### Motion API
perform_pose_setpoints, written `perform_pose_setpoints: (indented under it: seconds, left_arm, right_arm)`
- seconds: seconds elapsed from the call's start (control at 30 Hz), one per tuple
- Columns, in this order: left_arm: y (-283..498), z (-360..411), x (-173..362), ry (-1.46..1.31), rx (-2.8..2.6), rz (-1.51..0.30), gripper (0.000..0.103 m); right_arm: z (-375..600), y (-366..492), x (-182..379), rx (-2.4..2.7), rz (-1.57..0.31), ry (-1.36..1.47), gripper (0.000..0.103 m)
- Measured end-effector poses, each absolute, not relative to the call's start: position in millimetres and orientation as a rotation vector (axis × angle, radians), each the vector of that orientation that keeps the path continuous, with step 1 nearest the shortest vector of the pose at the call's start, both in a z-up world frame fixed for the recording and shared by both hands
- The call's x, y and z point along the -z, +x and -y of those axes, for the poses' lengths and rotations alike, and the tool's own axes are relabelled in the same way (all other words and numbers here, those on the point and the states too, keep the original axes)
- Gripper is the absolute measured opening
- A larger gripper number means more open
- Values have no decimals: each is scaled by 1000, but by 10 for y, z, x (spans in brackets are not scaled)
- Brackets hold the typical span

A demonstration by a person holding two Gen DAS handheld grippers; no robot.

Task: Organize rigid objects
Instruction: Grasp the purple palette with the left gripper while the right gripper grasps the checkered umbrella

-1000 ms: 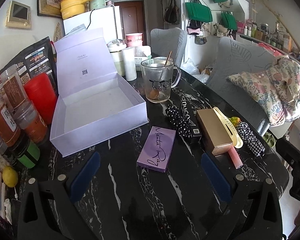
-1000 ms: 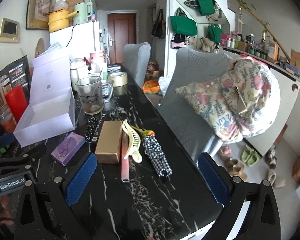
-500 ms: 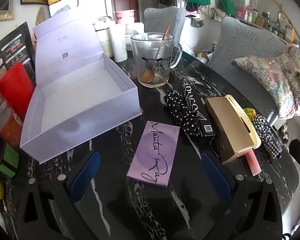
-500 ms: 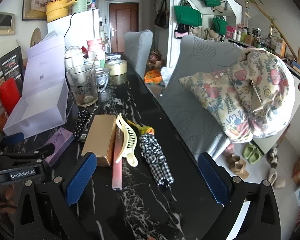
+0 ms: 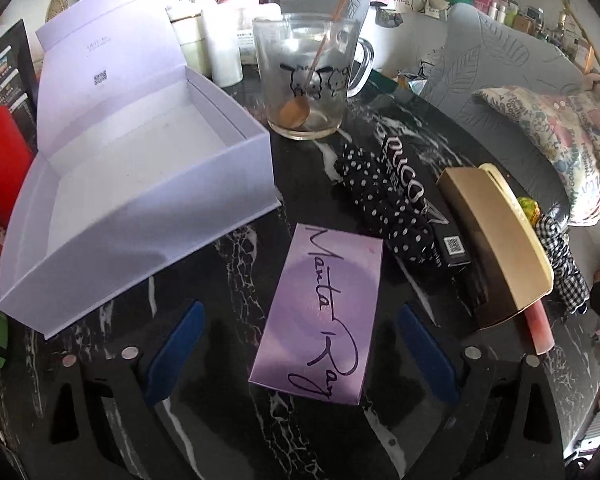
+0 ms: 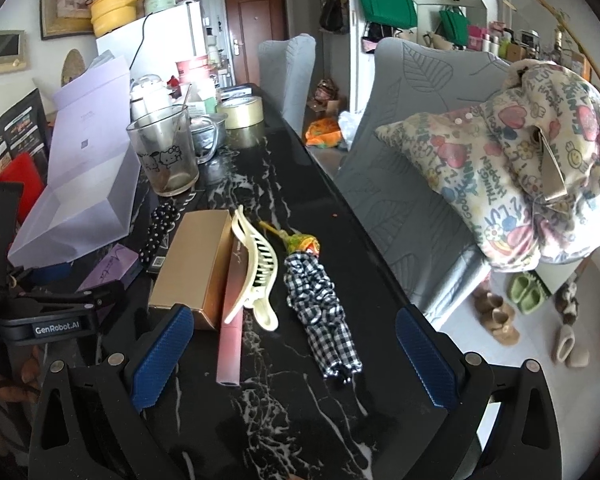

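Downward left gripper [image 5: 300, 354], jaws closing, straddling purple box [image 5: 320, 316]

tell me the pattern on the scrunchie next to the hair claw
Black-and-white gingham check scrunchie, clearest in the right wrist view.

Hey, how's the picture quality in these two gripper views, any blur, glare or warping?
Left wrist view: fisheye bends the lavender box, daylight glares on the glass mug, edges slightly soft. Right wrist view: sharper, dark corners, white sheen on the black marble table.
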State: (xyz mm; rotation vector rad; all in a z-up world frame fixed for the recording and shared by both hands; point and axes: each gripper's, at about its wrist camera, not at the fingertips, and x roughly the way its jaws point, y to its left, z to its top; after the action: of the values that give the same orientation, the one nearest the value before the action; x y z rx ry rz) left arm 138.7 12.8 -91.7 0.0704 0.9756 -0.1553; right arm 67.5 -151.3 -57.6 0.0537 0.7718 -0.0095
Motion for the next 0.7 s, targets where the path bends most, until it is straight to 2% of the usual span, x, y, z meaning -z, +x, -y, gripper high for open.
perform_pose_setpoints:
  seconds: [0.03,0.13,0.17,0.23,0.4,0.5,0.57,0.7]
  left_arm:
    - [1388,-142,946,60,161,-980,83]
    - [1378,-131,934,72,185,-938,63]
    - [1373,-130,932,73,197,-930,53]
    - [1353,-125,926,75,205,-924,51]
    - [1335,-119,915,75,227,-924,50]
    - [1332,-148,891,64,237,-924,50]
    - [1337,-157,875,64,237,-920,50]
    - [1285,-208,851,57,249,-920,50]
  right_arm:
    - [1508,682,585,10,-769,45,103]
    - [1507,716,607,21,-777,28,103]
    - [1517,729,612,24,-781,30,103]
    - [1547,747,618,23,-789,45,102]
    - [1644,766,644,40,-802,69,89]
    - [1702,783,709,55,-834,74,74]
    - [1725,787,779,55,-866,51,60]
    - [1737,799,887,45,-896,53,45]
